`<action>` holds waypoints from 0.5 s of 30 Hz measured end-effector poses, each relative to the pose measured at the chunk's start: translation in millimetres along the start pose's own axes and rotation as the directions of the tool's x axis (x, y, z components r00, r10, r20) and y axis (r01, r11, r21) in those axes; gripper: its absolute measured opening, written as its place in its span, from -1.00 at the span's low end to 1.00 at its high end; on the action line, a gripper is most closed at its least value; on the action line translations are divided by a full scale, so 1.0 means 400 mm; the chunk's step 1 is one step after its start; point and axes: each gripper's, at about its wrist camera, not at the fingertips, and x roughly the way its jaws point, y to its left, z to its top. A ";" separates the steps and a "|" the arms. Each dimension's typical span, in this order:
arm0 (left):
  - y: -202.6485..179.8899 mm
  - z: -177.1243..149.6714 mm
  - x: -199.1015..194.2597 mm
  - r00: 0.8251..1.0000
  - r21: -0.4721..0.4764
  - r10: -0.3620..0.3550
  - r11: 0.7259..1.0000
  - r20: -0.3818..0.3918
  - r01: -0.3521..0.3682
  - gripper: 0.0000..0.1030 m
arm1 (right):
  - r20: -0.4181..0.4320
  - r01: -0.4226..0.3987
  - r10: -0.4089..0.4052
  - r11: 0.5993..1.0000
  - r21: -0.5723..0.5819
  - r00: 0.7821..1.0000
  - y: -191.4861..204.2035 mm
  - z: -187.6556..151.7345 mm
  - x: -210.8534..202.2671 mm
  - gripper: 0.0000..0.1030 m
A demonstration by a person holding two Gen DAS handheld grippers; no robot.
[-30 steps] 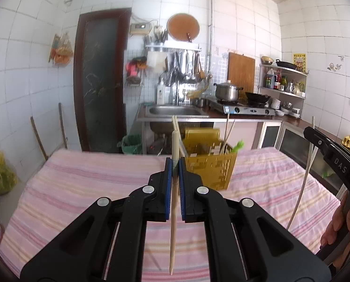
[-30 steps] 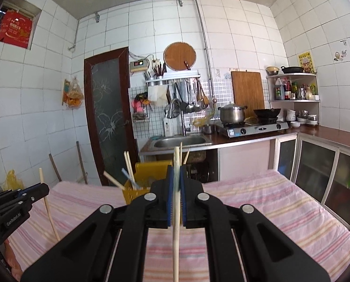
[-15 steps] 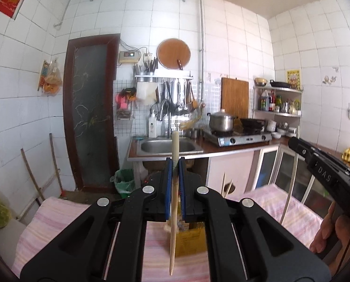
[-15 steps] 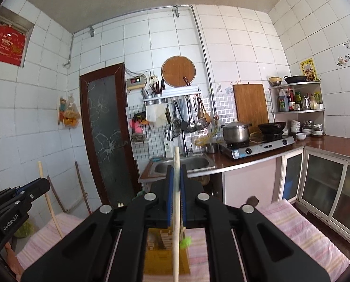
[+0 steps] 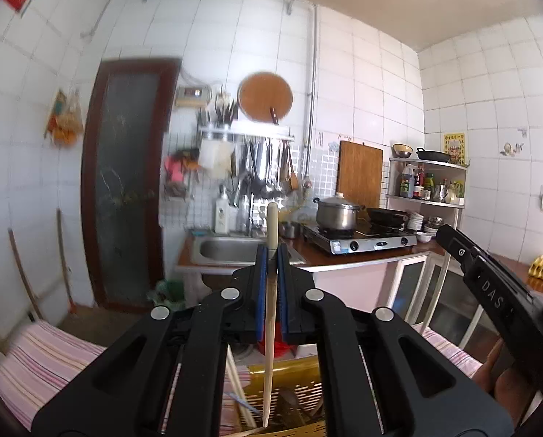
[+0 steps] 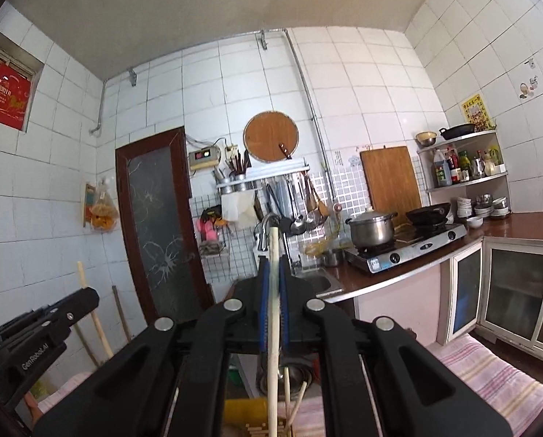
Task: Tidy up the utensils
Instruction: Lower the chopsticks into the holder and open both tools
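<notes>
Left tool (image 5: 270,255) pinching chopstick (image 5: 269,327), yellow basket (image 5: 289,400) below; right tool (image 6: 273,269) pinching stick (image 6: 273,327)

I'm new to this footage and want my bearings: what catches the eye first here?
Front and centre, each black two-finger gripper is shut on one pale wooden chopstick held upright: the left gripper with its chopstick, the right gripper with its own. Directly below sits a yellow slotted plastic utensil basket, and behind, a steel pot on the stove.
</notes>
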 end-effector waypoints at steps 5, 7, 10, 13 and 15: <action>0.015 -0.064 0.074 1.000 -0.006 0.008 1.000 -0.019 -0.008 -0.91 | 0.014 -0.023 0.023 1.000 0.007 1.000 -0.006 -0.051 0.057 -0.89; 0.020 -0.096 0.105 0.999 -0.005 0.008 1.000 -0.046 -0.008 -0.91 | 0.006 -0.024 0.024 1.000 -0.011 1.000 0.000 -0.073 0.080 -0.89; 0.024 -0.136 0.131 0.998 0.002 0.014 1.000 -0.064 -0.014 -0.91 | -0.022 -0.027 0.026 0.999 -0.042 0.999 0.001 -0.111 0.114 -0.89; 0.025 -0.168 0.149 0.996 0.021 0.025 1.000 -0.084 -0.023 -0.91 | -0.063 -0.025 0.021 0.998 -0.052 0.998 -0.006 -0.145 0.132 -0.89; 0.027 -0.177 0.152 0.995 0.027 0.031 0.999 -0.094 -0.028 -0.91 | -0.100 -0.032 0.027 0.998 -0.049 0.995 -0.015 -0.160 0.138 -0.89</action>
